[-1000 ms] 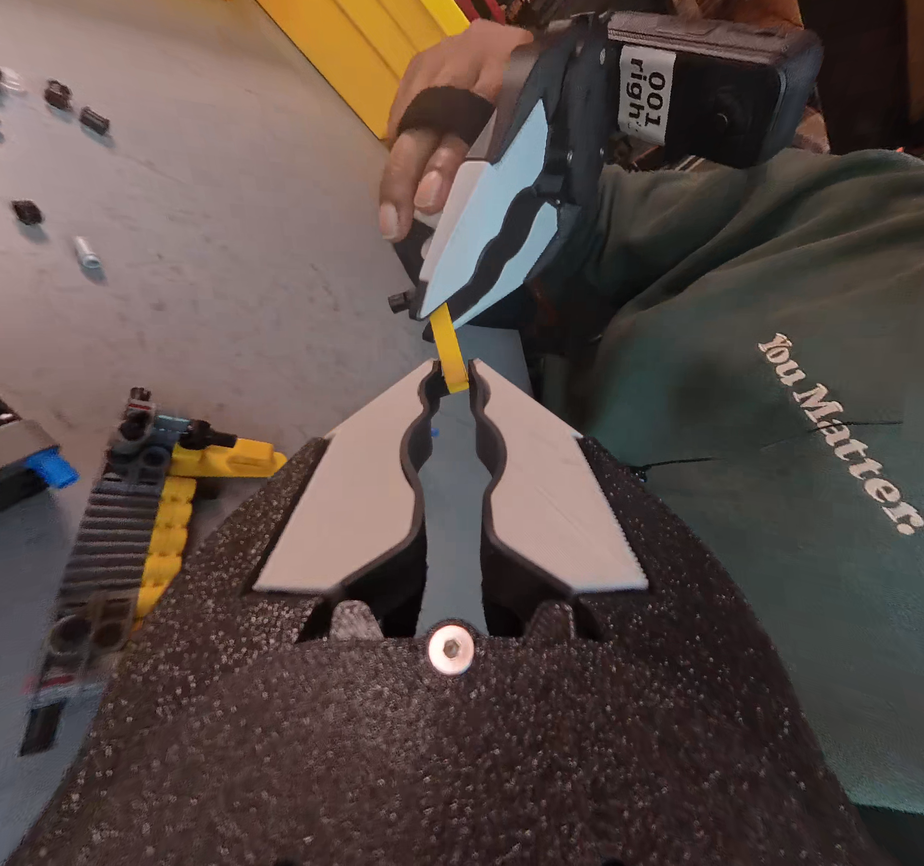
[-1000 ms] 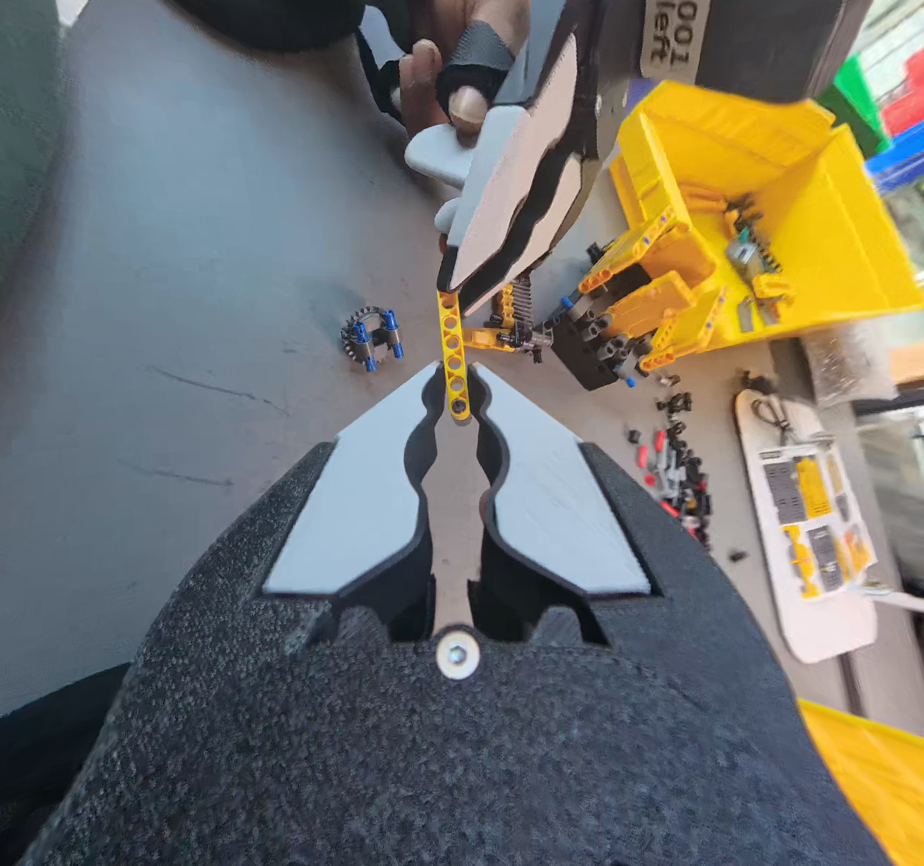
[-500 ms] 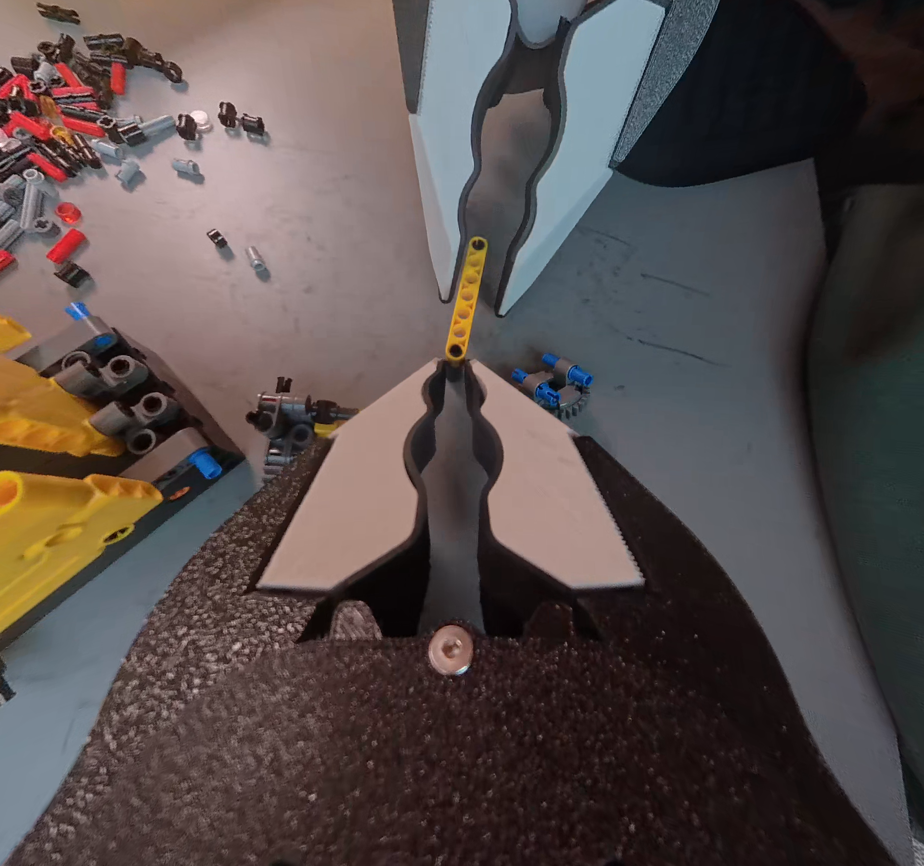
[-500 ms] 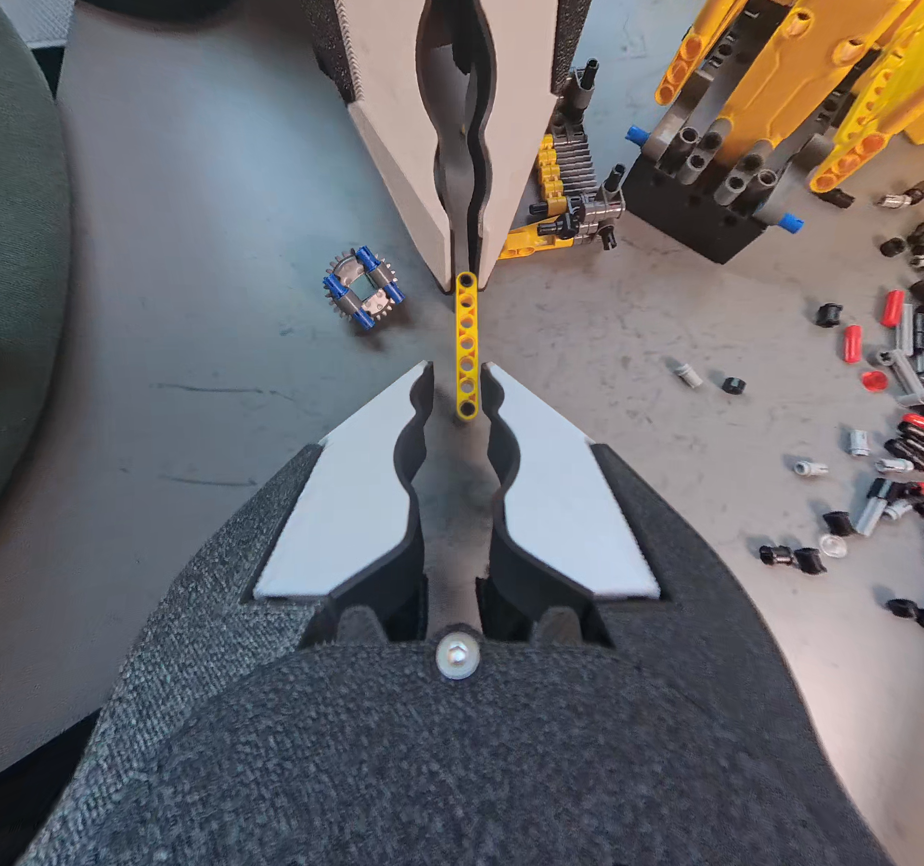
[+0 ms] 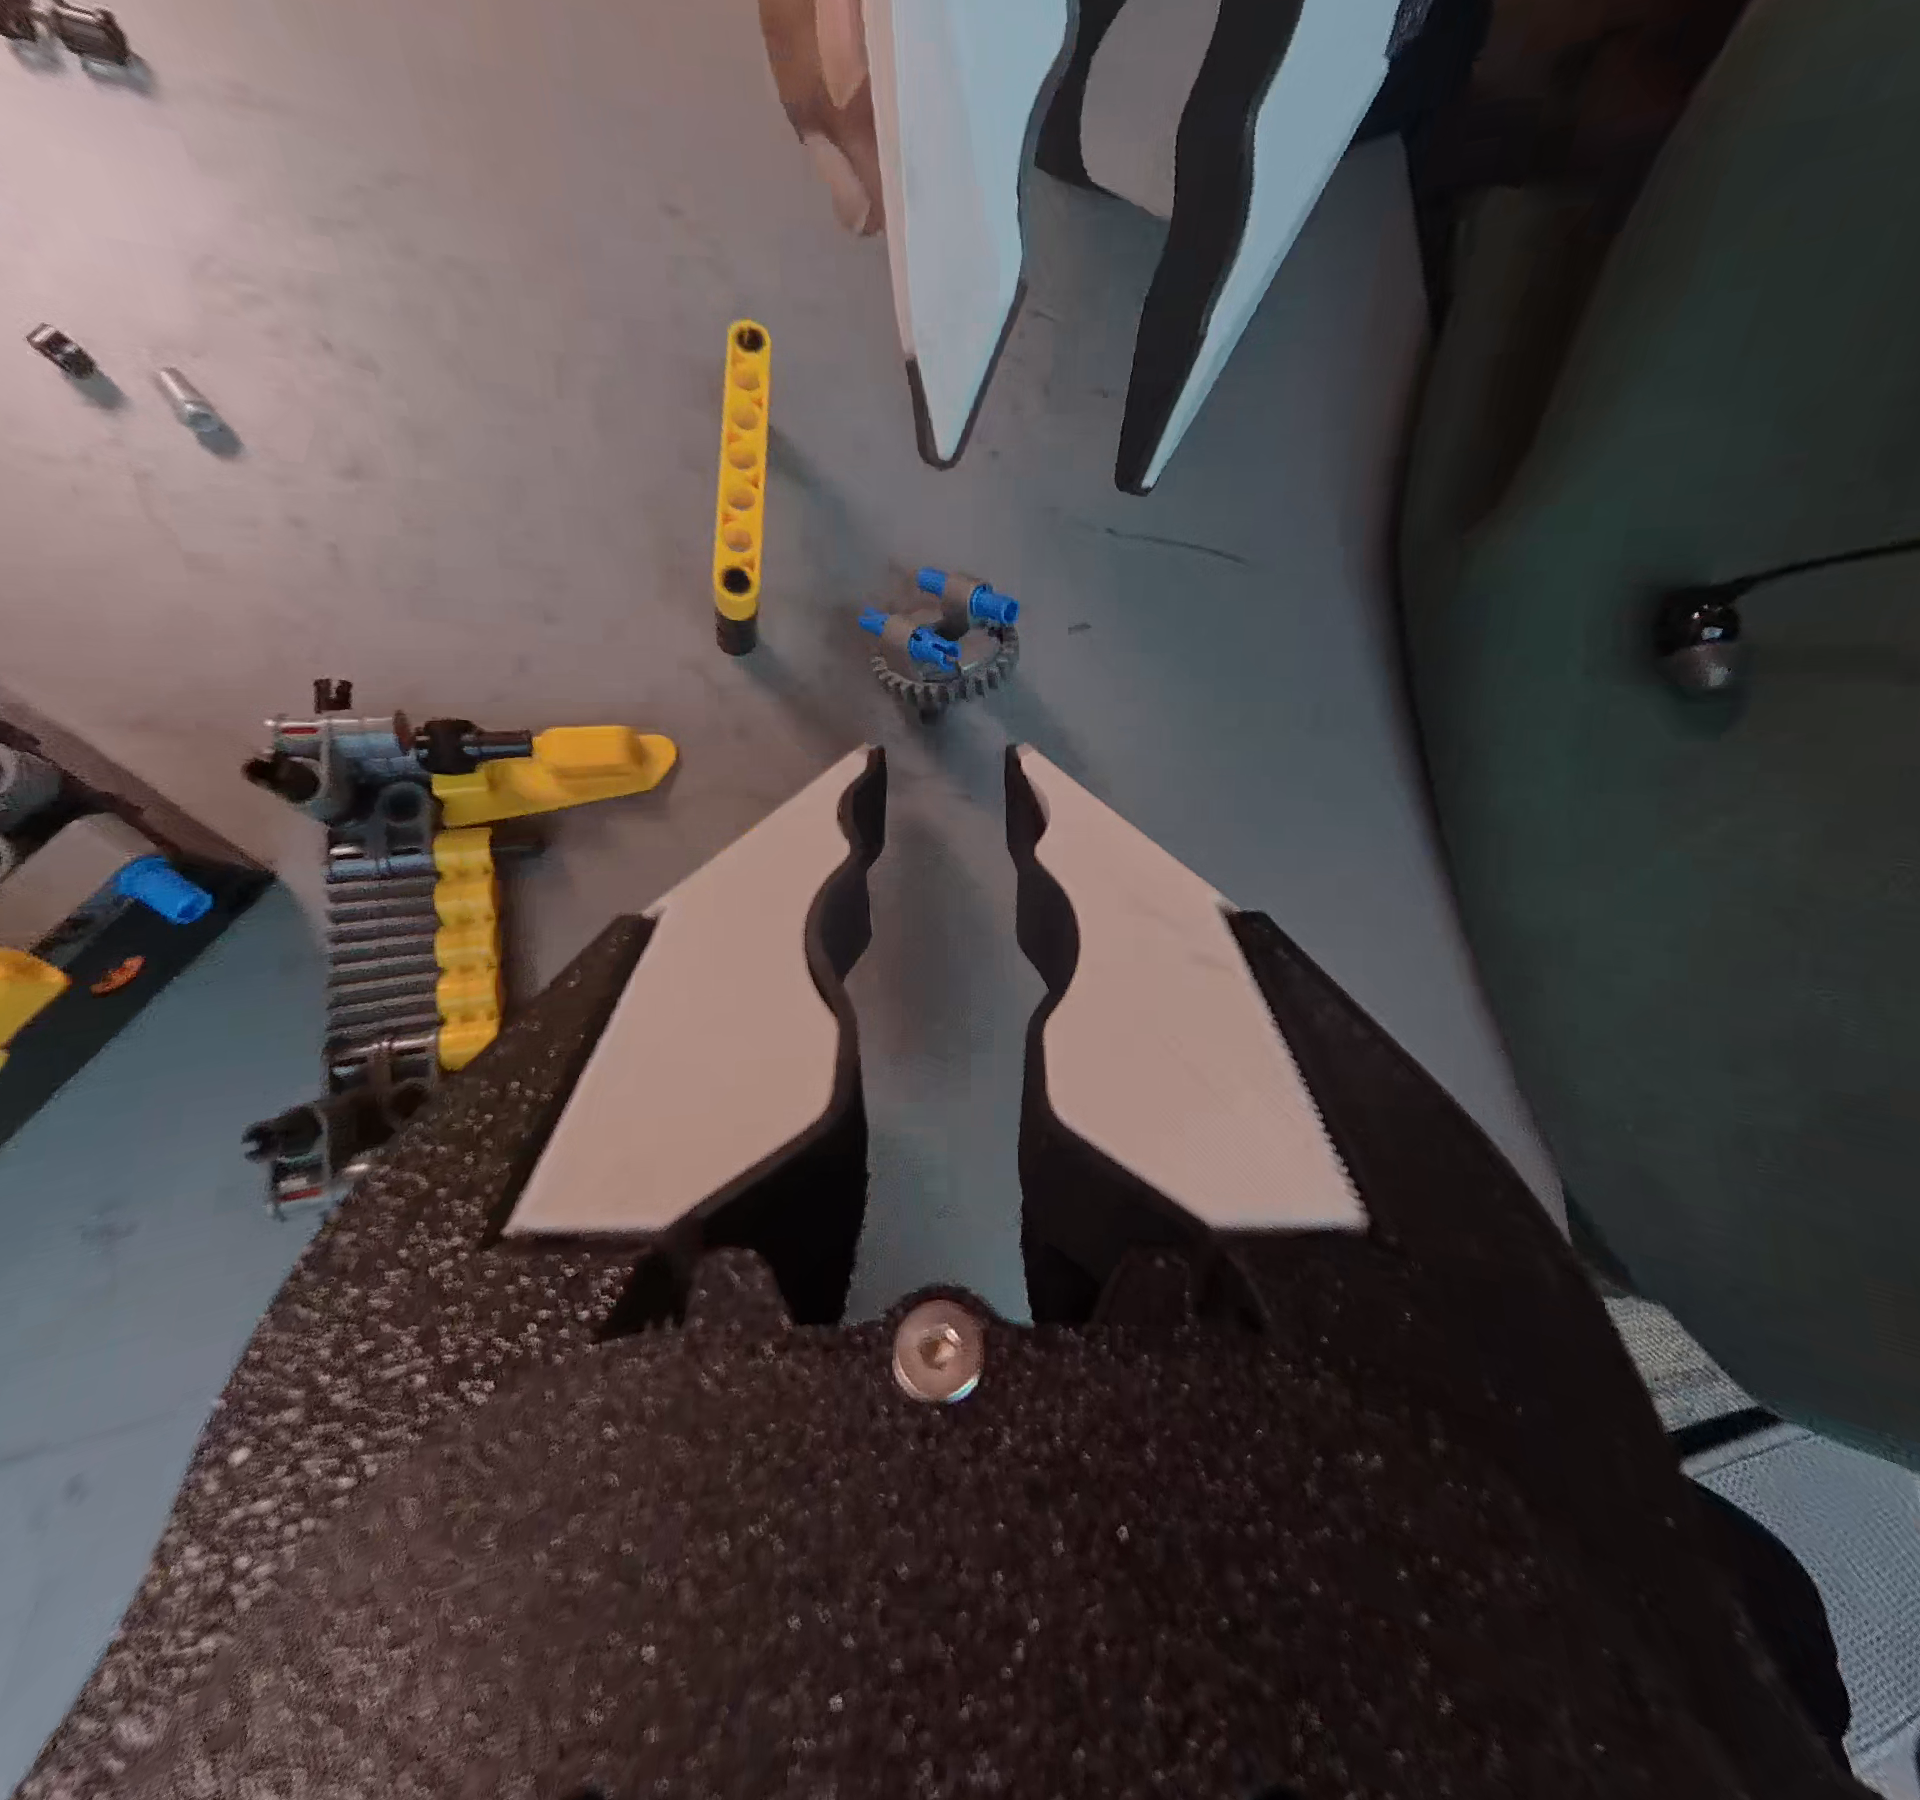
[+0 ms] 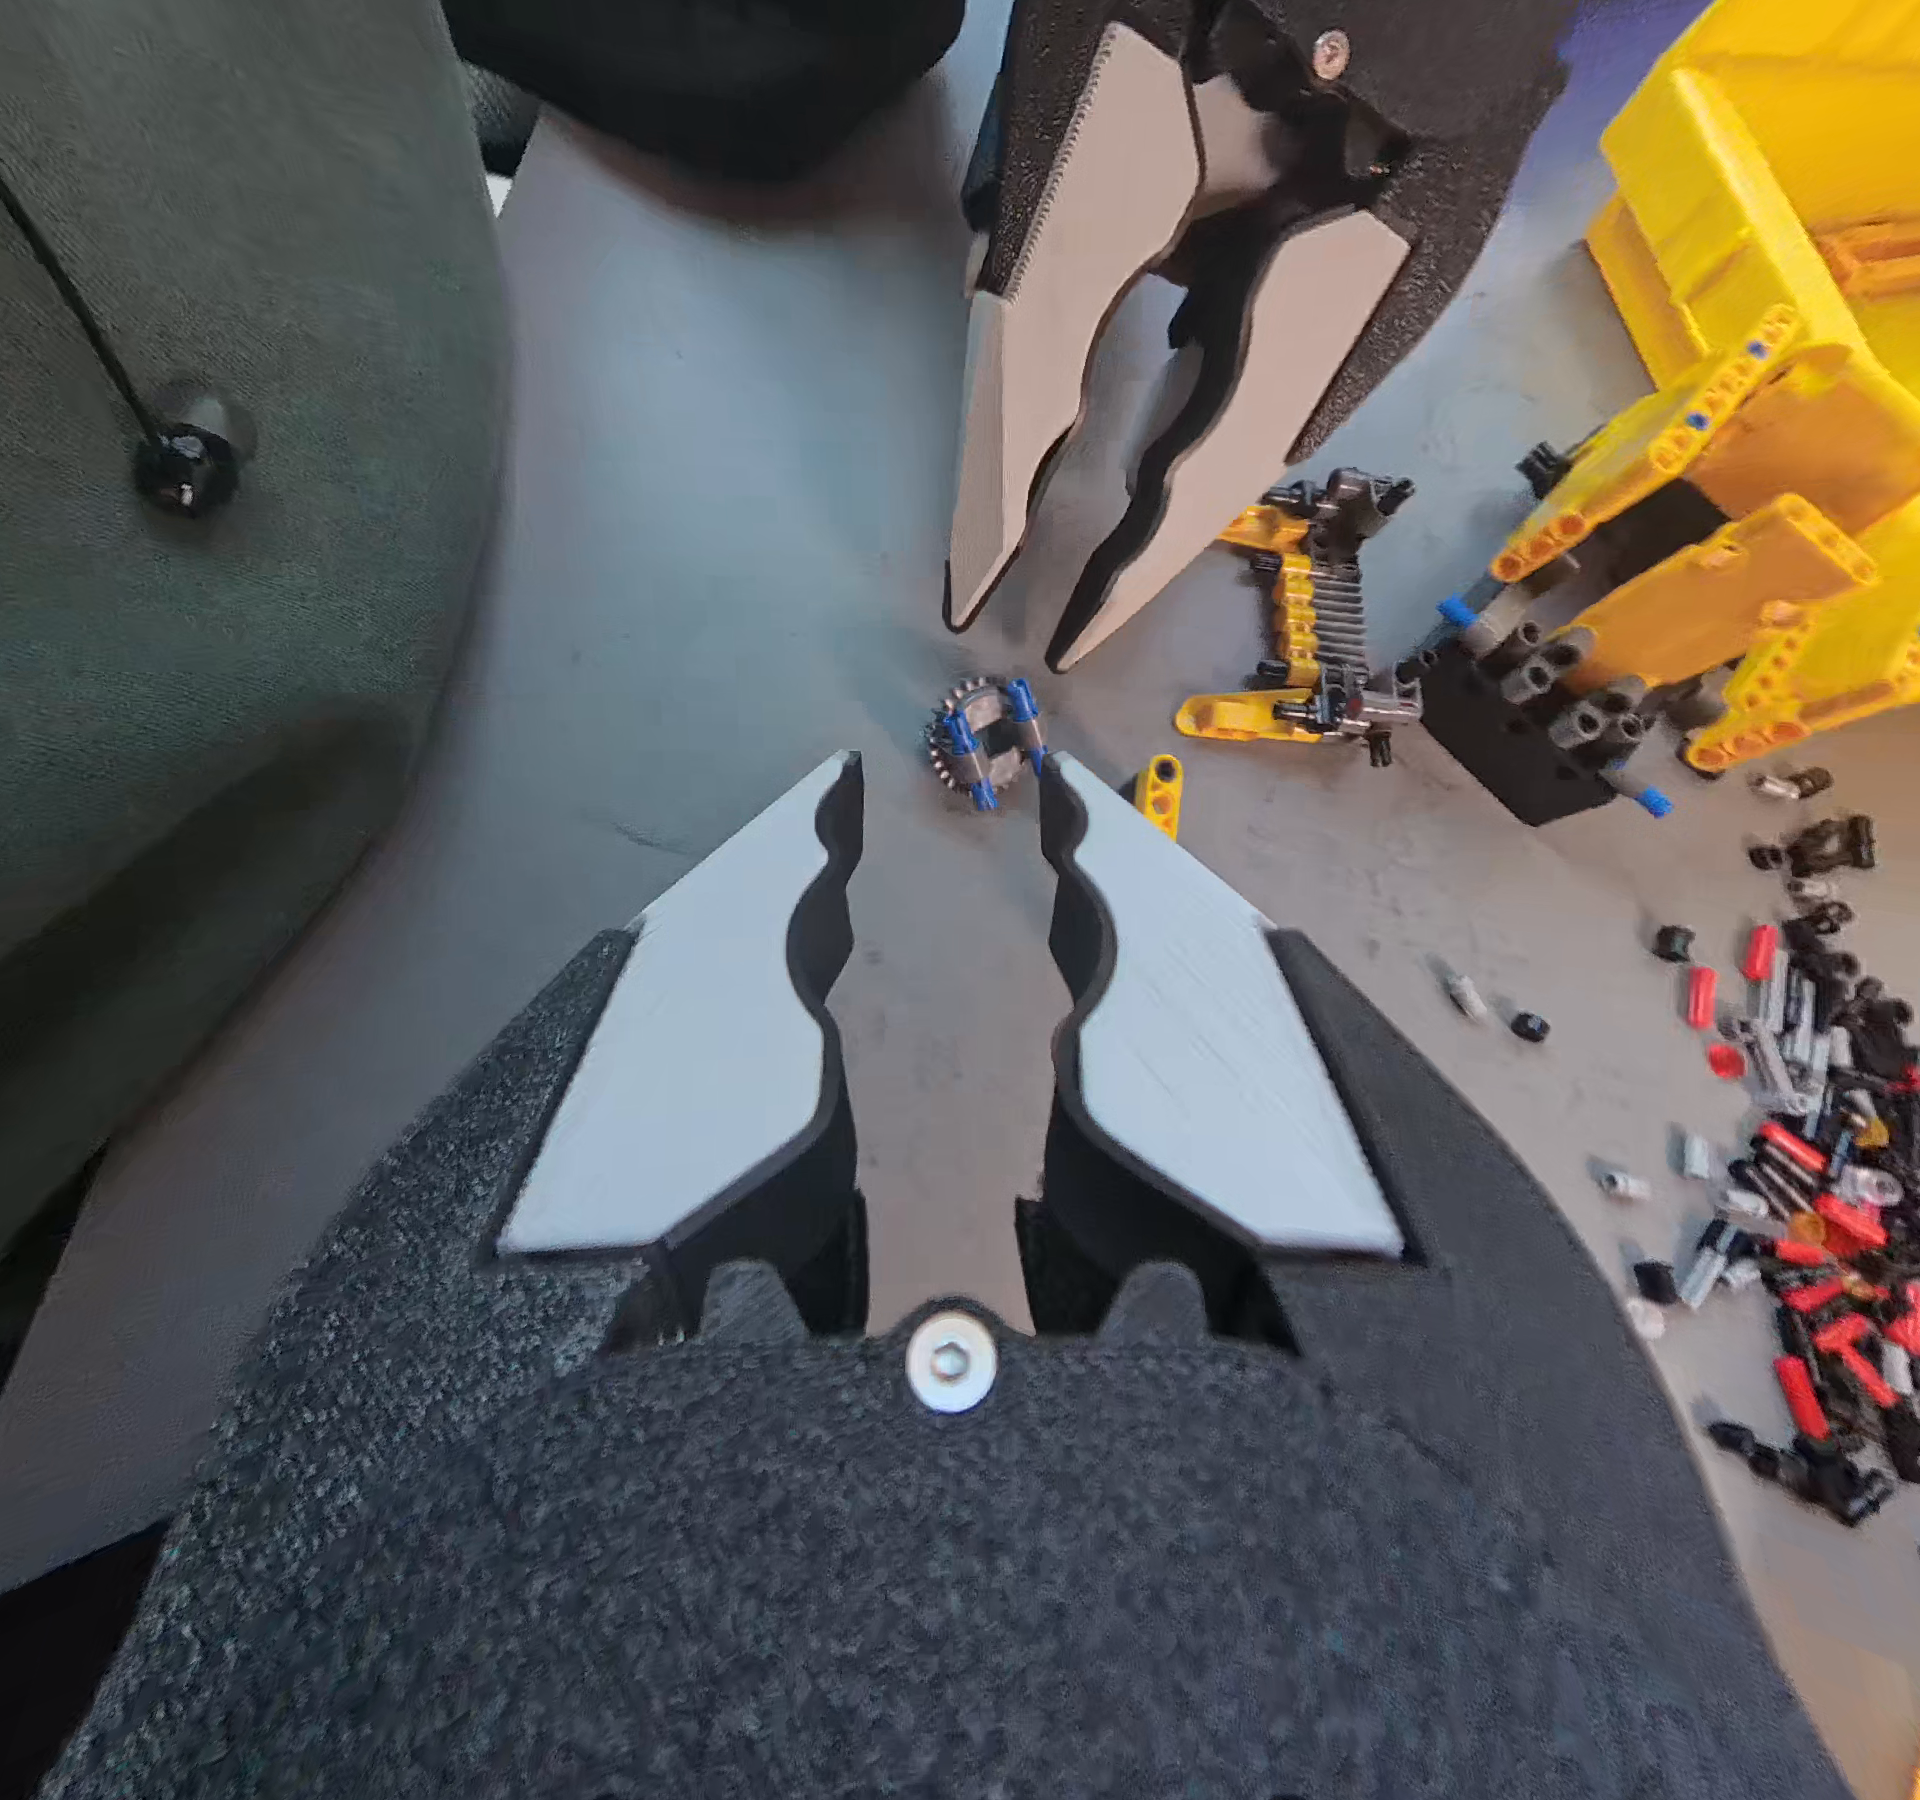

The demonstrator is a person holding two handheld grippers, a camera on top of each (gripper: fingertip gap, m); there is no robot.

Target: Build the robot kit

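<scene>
1. The left gripper [image 5: 945, 758] is being held with its jaws apart, and nothing is being gripped between them.
2. The right gripper [image 6: 951, 763] is likewise being held with its jaws apart and empty.
3. Both grippers are being pointed down at the grey table [image 5: 416, 192], tips facing each other from opposite sides. A small gear [image 5: 940, 638] fitted with blue pins is being framed between them.
4. The gear is being touched by neither gripper. In the right wrist view it is being shown just beyond the right gripper's tips, nearer its right finger.
5. A yellow beam [image 5: 743, 472] with a row of holes is being shown on the table just beside the gear, apart from both grippers. A black pin is being carried in its near end. Whether it is lying flat cannot be told.
6. In the right wrist view the beam is being largely hidden behind the right gripper's right finger.
7. A yellow and grey rack assembly [image 5: 416, 898] is being shown on the table near the left gripper.
8. A larger yellow model [image 6: 1714, 555] and a pile of loose parts [image 6: 1818, 1179] are being shown farther off.
</scene>
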